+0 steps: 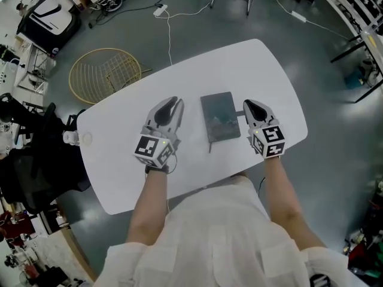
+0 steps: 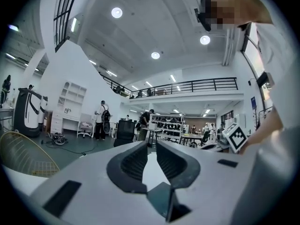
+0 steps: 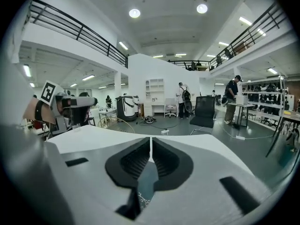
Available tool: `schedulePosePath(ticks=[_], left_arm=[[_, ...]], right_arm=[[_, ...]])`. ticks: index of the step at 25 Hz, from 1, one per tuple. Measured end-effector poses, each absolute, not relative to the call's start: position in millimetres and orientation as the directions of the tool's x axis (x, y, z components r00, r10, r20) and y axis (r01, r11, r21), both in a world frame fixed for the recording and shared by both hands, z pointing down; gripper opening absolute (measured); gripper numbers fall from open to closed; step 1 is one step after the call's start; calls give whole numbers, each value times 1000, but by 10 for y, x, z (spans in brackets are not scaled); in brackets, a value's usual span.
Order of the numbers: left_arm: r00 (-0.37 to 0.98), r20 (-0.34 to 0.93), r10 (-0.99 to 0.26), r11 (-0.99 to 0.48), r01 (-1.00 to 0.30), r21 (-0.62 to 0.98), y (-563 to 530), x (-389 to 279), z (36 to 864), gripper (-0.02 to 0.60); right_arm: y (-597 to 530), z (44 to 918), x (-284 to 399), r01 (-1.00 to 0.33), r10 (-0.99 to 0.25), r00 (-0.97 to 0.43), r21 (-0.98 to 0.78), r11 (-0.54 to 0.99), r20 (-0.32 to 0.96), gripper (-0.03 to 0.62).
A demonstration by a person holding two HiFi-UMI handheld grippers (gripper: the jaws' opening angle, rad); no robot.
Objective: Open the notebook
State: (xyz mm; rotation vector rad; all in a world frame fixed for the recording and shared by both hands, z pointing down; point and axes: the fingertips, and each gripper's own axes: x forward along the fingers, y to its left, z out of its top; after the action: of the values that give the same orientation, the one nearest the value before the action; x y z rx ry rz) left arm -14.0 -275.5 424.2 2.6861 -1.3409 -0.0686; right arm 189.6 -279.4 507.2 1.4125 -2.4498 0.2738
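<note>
So the notebook (image 1: 219, 116) is lying closed and flat in the middle of the white table (image 1: 263, 64), with 1 gripper on either side of it and neither touching it. The left gripper (image 1: 175, 102) is sitting just beside its left edge with the jaws a little apart and nothing between them. The right gripper (image 1: 248, 104) is close to the right edge with the jaws pressed together, also empty.

What I'm worrying about: that cover is lying flush, and the table is looking pretty slick. If the right gripper is nudging at the edge with its jaws together, I'm guessing the whole notebook is just going to skate sideways instead of opening, unless the left one is pinning it down. Also I can't tell which long edge is the spine, so pulling on the wrong side is a real risk. And pinching too deep could be grabbing a wad of pages along with the cover and creasing them.
</note>
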Motion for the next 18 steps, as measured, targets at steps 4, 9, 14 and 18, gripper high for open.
schedulePosePath(ticks=[4, 9, 14, 18], left_arm=[[599, 37, -800, -592, -798, 115, -2826, -118, 4360, 57], [592, 51, -804, -585, -803, 114, -2860, -107, 4436, 56], [572, 82, -816, -561, -818, 128, -2891, -168, 4459, 42], [580, 94, -810, -565, -813, 141, -2906, -156, 4516, 35]], right_arm=[[-2830, 5300, 1851, -858, -788, -479, -15, 514, 387, 43], [-2871, 5526, 1827, -854, -768, -480, -24, 520, 424, 80], [-2912, 5717, 1785, -844, -744, -491, -37, 535, 453, 110], [-2890, 5896, 1789, -838, -714, -504, -77, 540, 486, 121]])
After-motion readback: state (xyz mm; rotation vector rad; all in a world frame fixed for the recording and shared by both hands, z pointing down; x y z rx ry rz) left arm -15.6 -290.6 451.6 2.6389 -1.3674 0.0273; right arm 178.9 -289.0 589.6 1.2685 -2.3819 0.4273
